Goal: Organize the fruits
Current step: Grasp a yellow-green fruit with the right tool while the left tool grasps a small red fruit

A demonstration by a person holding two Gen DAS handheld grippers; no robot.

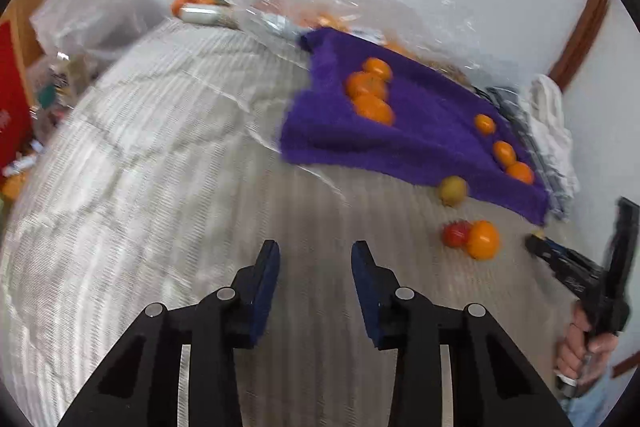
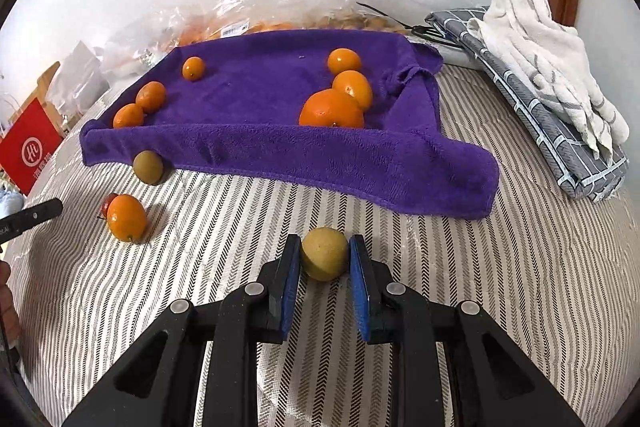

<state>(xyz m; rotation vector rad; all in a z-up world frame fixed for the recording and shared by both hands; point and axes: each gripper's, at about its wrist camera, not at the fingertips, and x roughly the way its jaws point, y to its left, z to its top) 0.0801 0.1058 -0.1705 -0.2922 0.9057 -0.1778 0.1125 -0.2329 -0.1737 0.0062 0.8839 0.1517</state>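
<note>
On the striped bed, six orange fruits already lie on the purple towel (image 2: 280,131). Off its left edge wait a green fruit (image 2: 148,167), a red one and an orange (image 2: 126,217). Left tongs (image 1: 315,259) are narrowed and empty; right tongs (image 2: 325,255) clamp a yellow-green fruit (image 2: 324,253) short of the towel.

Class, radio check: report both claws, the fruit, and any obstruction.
Right claw shut on yellow-green fruit. Left claw open, empty. Purple towel holds six oranges; three fruits loose on the cloth. Path clear.
</note>
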